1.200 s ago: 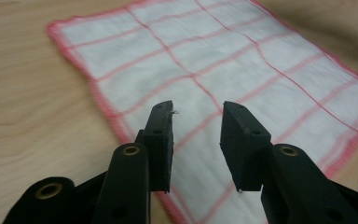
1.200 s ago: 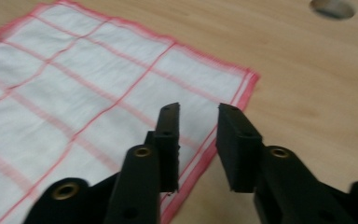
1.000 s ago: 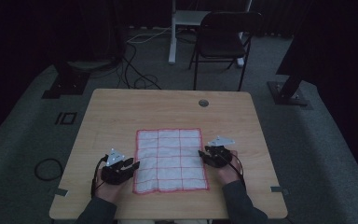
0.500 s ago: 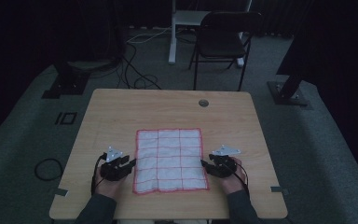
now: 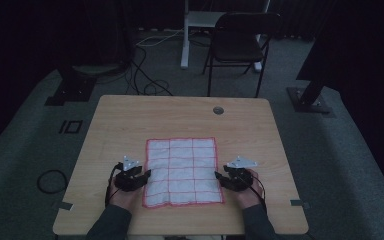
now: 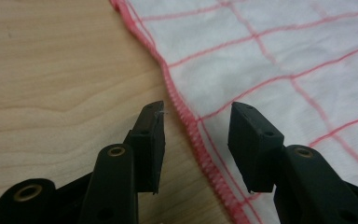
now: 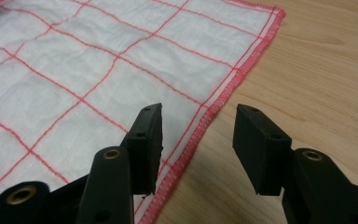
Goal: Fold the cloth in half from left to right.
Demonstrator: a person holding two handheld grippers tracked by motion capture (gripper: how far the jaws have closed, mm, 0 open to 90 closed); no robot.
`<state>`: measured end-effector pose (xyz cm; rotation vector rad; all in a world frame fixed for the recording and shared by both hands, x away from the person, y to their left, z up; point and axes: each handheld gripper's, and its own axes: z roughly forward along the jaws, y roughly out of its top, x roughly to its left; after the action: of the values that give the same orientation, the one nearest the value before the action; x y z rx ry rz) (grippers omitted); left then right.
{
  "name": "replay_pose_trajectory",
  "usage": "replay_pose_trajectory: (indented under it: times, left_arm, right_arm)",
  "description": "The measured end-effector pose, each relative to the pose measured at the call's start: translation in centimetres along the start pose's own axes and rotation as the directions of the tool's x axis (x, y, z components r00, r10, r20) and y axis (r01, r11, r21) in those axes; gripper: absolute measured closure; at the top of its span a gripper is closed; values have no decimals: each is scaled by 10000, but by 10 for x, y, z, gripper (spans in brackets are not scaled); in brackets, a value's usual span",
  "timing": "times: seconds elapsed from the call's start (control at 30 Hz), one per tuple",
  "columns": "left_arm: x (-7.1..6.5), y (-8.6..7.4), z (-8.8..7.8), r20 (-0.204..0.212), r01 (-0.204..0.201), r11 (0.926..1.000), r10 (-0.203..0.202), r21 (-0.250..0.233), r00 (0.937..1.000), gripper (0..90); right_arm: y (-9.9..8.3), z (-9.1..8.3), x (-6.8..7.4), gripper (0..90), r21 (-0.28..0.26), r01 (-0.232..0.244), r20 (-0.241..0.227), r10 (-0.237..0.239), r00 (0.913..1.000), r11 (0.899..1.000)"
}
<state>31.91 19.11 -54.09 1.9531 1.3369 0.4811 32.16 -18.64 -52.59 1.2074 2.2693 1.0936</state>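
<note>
On the grey carpet stands a wooden table [image 5: 180, 120], pale and rectangular. Behind the table, at its far side, a dark folding chair [image 5: 240, 42] stands beside a white post [image 5: 185, 35], with cables [image 5: 145, 75] trailing across the floor to the table's far left. Near the table's far edge, right of its middle, sits a small round grommet [image 5: 218, 110].

Spread flat on the near half of the table lies a white cloth [image 5: 182, 170] ruled with red grid lines and hemmed in red stitching, its near edge close to the table's near edge.

At the table's near side the person's two forearms come in, each hand bearing a gripper. The left gripper [image 5: 139, 176] sits at the cloth's left hem, toward the near corner. In the left gripper view its jaws stand apart and have just been opening; the red hem [image 6: 193, 130] runs through the gap between them, one jaw over bare wood, the other over the cloth, neither pad pressing on the fabric.

The right gripper [image 5: 224, 176] sits at the cloth's right hem, level with the left one. In the right gripper view its jaws also stand apart, straddling the stitched edge [image 7: 200, 126], one over cloth and one over the wood, nothing clamped.
</note>
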Motion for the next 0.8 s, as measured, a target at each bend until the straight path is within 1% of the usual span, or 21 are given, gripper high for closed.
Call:
replay_pose_trajectory:
  times: [0.13, 0.23, 0.27, 0.3, 0.33, 0.37, 0.43, 0.5, 0.63, 0.73, 0.8]
  left_arm:
    - [-1, 1, 2, -106, -88, 10000, 87, -17, 9999, 565]
    - [-4, 3, 5, -410, -287, 9996, 286, -14, 9988, 576]
    - [-5, 4, 6, -475, -309, 9995, 309, 13, 9984, 601]
    - [-5, 4, 6, -475, -309, 9995, 309, 13, 9984, 628]
    - [-3, 5, 7, -430, -189, 9998, 190, 24, 9989, 628]
    - [-2, 6, 7, -361, -59, 10000, 60, 19, 9993, 724]
    - [2, 6, 7, -95, 329, 9995, -328, 4, 9994, 807]
    - [5, 6, 6, 24, 460, 9989, -460, 31, 9989, 858]
    - [6, 7, 6, 88, 406, 9991, -407, 145, 9991, 875]
    - [8, 7, 5, -15, 335, 9993, -335, 188, 9994, 875]
    - [12, 7, 4, -27, 329, 9992, -328, 237, 9995, 875]
  right_arm:
    - [0, 1, -1, 525, -9, 2, 42, -2, 10000, 10000]
    - [-1, 2, 0, 525, 41, 49, 40, -49, 10000, 10000]
    - [-1, 3, 1, 524, 69, 75, 36, -75, 10000, 9999]
    - [-1, 3, 1, 524, 69, 75, 36, -75, 10000, 9999]
    - [-1, 3, 1, 524, 89, 88, 11, -88, 10000, 9999]
    - [-2, 4, 1, 524, 93, 113, 14, -113, 9999, 9999]
    - [-2, 4, 1, 524, 90, 81, 1, -81, 10000, 9999]
    - [-2, 3, 0, 524, 88, 54, -20, -54, 10000, 9999]
    - [-3, 4, 1, 523, 161, 118, -68, -117, 9999, 9998]
    - [-3, 4, 1, 521, 160, 137, -109, -136, 9998, 9998]
    - [-3, 4, 1, 521, 165, 131, -120, -129, 9998, 9998]
